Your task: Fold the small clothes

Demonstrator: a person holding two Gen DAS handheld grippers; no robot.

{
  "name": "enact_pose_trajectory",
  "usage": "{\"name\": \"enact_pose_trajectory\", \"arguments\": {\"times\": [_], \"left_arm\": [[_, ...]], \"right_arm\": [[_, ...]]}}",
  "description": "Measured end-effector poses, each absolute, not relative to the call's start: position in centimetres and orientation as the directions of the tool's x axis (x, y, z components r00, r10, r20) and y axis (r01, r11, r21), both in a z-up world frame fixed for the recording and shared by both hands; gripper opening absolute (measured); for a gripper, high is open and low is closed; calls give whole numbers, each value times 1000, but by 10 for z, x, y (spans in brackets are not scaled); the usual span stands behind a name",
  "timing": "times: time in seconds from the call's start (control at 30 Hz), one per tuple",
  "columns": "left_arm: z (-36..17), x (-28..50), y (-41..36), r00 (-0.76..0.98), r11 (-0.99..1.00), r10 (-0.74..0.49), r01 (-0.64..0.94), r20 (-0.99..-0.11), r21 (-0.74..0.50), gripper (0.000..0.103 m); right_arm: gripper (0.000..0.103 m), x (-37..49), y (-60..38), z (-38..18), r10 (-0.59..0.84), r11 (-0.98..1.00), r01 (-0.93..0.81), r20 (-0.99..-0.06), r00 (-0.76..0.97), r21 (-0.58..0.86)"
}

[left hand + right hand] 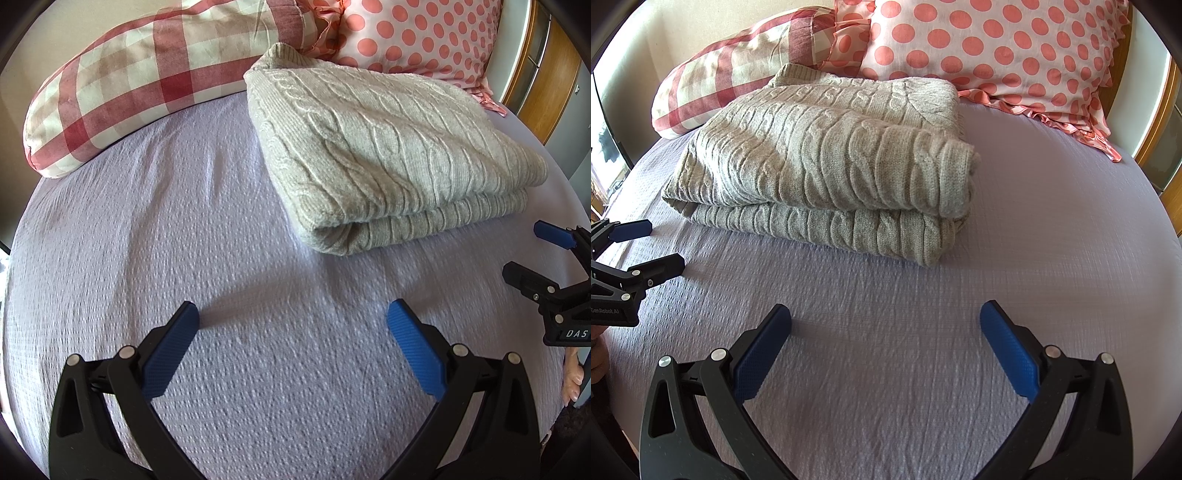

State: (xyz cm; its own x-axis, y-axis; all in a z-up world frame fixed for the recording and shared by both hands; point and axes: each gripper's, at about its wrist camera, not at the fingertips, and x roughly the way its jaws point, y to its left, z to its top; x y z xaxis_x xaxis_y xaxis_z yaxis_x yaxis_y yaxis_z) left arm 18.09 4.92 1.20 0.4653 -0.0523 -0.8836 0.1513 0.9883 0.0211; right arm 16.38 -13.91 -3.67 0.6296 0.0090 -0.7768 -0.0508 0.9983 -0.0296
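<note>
a folded grey cable-knit sweater [388,158] is seen in the upper right of the left wrist view, laid in two stacked layers on a lilac bedsheet [184,240], with its rounded fold turned toward the lower edge of the frame. in the right wrist view the same sweater [827,162] is placed at the upper centre, slightly left of the middle, its thick folded end pointing to the right.

the left gripper [293,317] is shown at the bottom of its own view with the jaws spread wide; nothing is held between the blue pads [413,350], and only bare sheet is seen in the gap. it is kept apart from the sweater, below it in the frame. in the right wrist view the left gripper [665,245] is found at the left edge, also parted and empty.

the right gripper [886,317] is likewise held wide open at the bottom of its view, with nothing gripped and the sweater lying clear of its fingertips. in the left wrist view the right gripper [524,249] is caught at the right edge, its jaws apart.

a red-and-cream checked pillow [140,74] is set in the upper left, touching the back of the sweater, and a pink polka-dot pillow [417,33] is placed in the upper right behind it. a wooden frame [532,74] is glimpsed at the far right edge.
</note>
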Motion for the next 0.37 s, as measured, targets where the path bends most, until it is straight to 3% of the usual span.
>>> {"name": "enact_pose_trajectory", "arguments": {"times": [0.37], "left_arm": [[11,178,48,480,989,-52,144,-876,21,101]], "right_arm": [[102,164,-139,-37,9,998,-51,-777,630,-29]]}}
